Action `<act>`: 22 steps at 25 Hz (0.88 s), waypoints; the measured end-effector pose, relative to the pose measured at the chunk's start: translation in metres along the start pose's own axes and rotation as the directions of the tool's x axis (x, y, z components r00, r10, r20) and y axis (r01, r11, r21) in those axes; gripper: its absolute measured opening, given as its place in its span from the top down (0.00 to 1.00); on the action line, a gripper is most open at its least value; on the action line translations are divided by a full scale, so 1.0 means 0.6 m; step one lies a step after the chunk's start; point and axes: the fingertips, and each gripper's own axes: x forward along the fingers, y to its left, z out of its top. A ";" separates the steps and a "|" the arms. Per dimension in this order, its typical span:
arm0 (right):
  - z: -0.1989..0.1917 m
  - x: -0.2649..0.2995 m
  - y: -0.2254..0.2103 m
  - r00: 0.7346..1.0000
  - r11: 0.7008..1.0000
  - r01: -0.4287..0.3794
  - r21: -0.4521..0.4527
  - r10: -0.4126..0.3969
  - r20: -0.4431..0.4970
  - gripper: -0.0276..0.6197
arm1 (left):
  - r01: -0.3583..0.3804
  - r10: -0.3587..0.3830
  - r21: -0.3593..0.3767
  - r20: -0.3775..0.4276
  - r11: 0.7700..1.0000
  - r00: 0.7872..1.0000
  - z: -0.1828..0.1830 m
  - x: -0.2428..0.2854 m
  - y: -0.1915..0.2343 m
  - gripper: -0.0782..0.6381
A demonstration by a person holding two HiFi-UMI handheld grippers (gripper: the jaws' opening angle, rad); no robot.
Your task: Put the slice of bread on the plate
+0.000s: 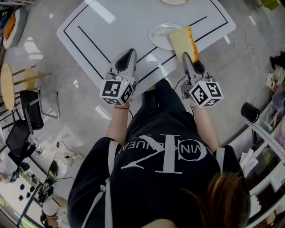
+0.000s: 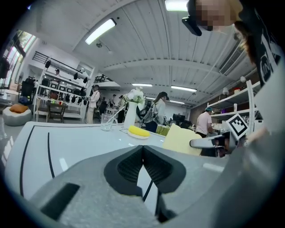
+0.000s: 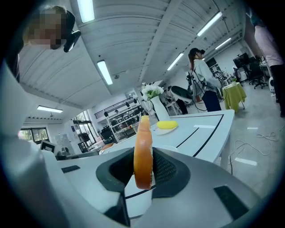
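The right hand-held gripper [image 1: 187, 57] holds the slice of bread [image 1: 181, 41] by its near end, above the near edge of the white desk [image 1: 116, 22]. In the right gripper view the slice stands on edge between the two jaws, which press on it from both sides at a narrow opening. Only the orange crust shows there, and the jaws hide its lower end. In the head view the far part of the slice covers the right side of the plate [image 1: 158, 35], so that part of the rim is hidden. I cannot tell if the bread touches the plate or hangs above it. The left hand-held gripper [image 1: 129, 54] is beside, near the same edge, with its jaws closed together and nothing between them. A second dish [image 1: 173, 2] at the far edge of the desk is cut off by the frame.
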 end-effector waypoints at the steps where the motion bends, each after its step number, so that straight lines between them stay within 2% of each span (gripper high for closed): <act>1: 0.001 0.010 0.000 1.000 1.000 -0.001 0.010 0.001 -0.005 0.81 | -0.002 0.002 -0.003 0.000 1.000 1.000 0.001 0.003 0.000 0.88; 8: 0.010 0.082 0.011 0.998 0.992 -0.051 0.113 0.054 -0.020 0.81 | -0.024 0.024 -0.015 -0.001 1.000 1.000 0.006 0.023 0.002 0.88; 13: -0.003 0.115 0.023 0.995 0.985 -0.082 0.154 0.091 -0.051 0.81 | -0.046 0.046 -0.024 -0.013 0.999 0.999 0.000 0.024 0.009 0.88; 18: -0.023 0.123 0.003 0.994 0.976 -0.040 0.216 0.061 -0.090 0.81 | -0.059 0.058 -0.036 -0.023 0.998 0.998 -0.007 0.027 0.010 0.88; 20: -0.025 0.121 -0.004 0.993 0.979 -0.029 0.202 0.051 -0.106 0.82 | -0.058 0.057 -0.037 -0.025 0.998 0.998 -0.008 0.028 0.007 0.88; 22: -0.029 0.122 -0.009 0.991 0.989 -0.010 0.145 0.030 -0.134 0.80 | -0.055 0.054 -0.039 -0.026 0.998 0.998 -0.009 0.031 0.007 0.88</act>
